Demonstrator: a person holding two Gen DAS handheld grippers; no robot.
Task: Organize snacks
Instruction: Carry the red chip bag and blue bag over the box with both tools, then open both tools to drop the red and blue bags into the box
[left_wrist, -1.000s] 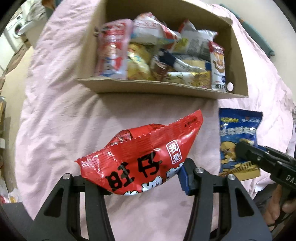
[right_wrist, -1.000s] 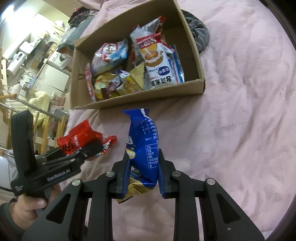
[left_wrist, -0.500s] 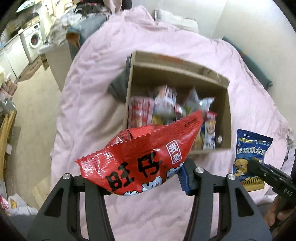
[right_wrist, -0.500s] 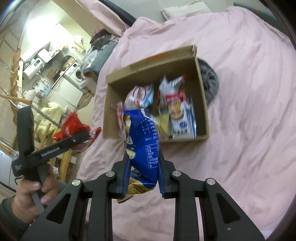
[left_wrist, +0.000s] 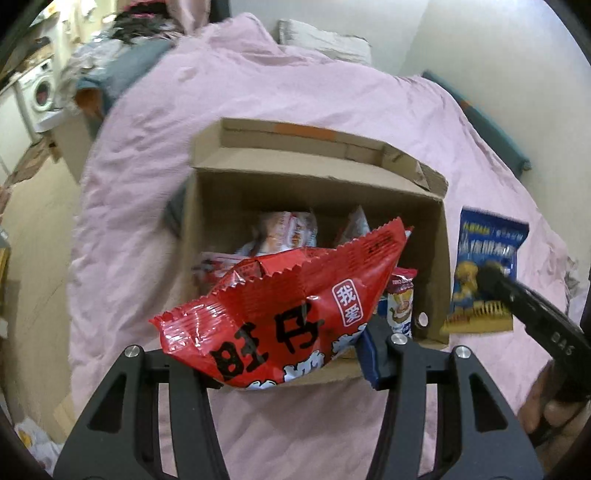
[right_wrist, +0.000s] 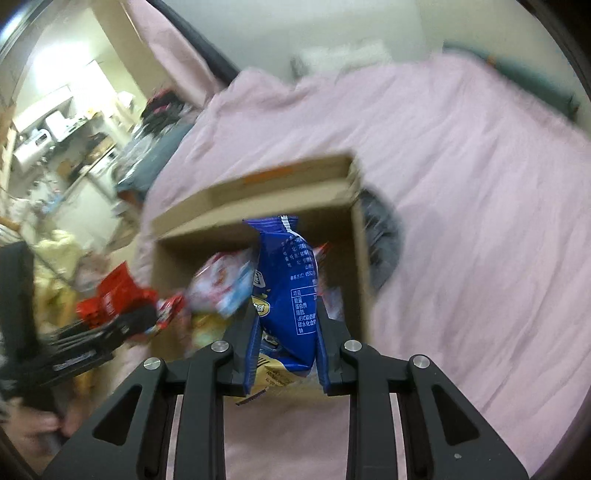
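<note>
The left hand-held gripper (left_wrist: 280, 354) is clamped on a red bag (left_wrist: 284, 314), its jaws roughly half apart with the crinkled pack pressed between them. The bag carries big black characters and a small white label, and its serrated top edge points up and to the right. It hangs in the air in front of the box (left_wrist: 441, 266), covering part of the opening in the left wrist view.

The right hand-held gripper (right_wrist: 284, 354) is nearly closed on a blue bag (right_wrist: 288, 288), which stands upright between the blue pads (right_wrist: 251, 350). White printed text runs down the side facing the camera, and a yellow lower edge shows beneath the jaws. This bag also hangs in front of the box, above its near wall.

The box is open cardboard with a strip of orange tape on its far flap. It sits on a bed (left_wrist: 280, 92) covered by a pink sheet. Several snack packs (left_wrist: 288, 232) lie inside, white, red and blue ones among them; the right wrist view is too blurred to tell them apart. A grey cloth (right_wrist: 384, 240) lies against the box's outer side.

In the left wrist view the right gripper shows at the right edge with fingers (left_wrist: 543, 413) of the person's hand below it. A pillow (left_wrist: 325, 40) lies at the head of the bed, and a washing machine (left_wrist: 38, 90) stands beyond the bed at far left.
</note>
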